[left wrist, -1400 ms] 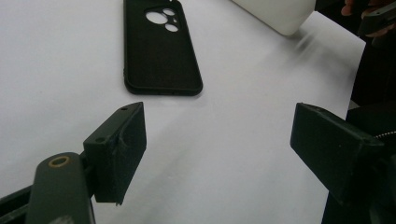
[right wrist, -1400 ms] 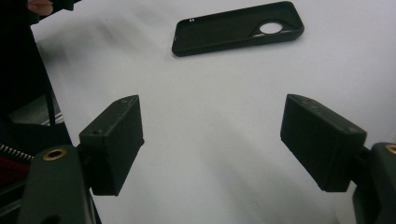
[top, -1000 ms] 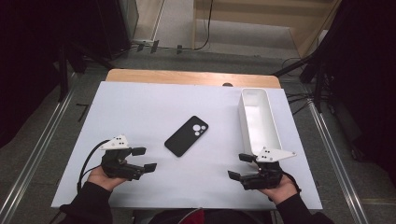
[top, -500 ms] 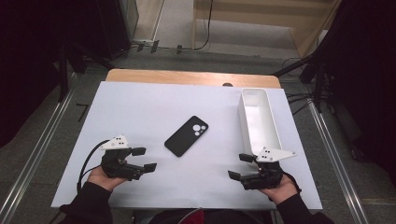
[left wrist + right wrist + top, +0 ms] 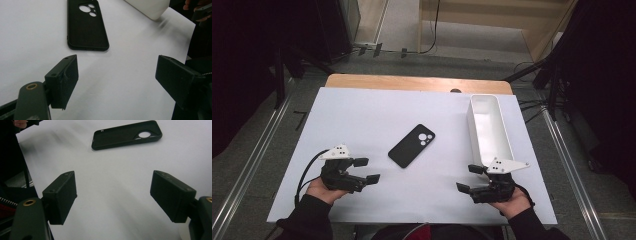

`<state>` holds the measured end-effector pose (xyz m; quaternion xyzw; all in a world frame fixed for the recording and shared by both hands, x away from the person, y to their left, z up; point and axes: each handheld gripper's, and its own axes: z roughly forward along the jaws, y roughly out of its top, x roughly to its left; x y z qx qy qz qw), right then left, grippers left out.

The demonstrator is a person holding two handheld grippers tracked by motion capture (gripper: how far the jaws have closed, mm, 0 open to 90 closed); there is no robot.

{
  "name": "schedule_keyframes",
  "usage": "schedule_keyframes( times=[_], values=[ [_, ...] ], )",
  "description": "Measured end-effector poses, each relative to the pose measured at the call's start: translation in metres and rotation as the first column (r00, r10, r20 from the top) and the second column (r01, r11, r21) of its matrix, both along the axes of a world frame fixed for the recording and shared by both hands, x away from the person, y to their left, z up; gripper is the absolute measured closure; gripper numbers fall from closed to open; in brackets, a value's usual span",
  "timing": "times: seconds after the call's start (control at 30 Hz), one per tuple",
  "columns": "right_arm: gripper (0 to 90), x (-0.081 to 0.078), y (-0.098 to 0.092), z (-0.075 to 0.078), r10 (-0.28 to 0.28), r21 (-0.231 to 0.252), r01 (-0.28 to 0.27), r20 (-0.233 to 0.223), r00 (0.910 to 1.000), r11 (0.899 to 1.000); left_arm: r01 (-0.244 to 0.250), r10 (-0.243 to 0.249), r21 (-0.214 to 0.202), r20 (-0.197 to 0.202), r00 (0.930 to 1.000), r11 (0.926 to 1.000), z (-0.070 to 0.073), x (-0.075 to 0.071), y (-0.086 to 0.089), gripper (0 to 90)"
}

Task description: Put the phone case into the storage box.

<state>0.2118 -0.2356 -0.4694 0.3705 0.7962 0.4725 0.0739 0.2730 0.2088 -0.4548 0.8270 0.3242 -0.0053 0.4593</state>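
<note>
The left gripper [image 5: 367, 170] sits low on the white table [image 5: 362, 115], held in a hand [image 5: 323, 189], and its jaws are wide apart with nothing between them. The right gripper [image 5: 469, 177] sits on the other side of the table, held in the other hand [image 5: 512, 201], and its jaws are wide apart and empty too. A black phone case [image 5: 412, 145] lies flat on the table between the two grippers and a bit farther away. A long white tray [image 5: 507, 135] stands to the right of the phone case, just past the right gripper.
</note>
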Motion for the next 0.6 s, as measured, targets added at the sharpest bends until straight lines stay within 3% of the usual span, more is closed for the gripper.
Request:
schedule_keyframes(
  times=[0.6],
  values=[
    [19.9,-0.0003,-0.0027,-0.0010,-0.014,0.008,0.014,-0.004,0.9999,1.000,-0.039,0.039,-0.013,0.011,0.9992,0.9992,0.0012,0.0042,0.0013,19.0]
  ],
)
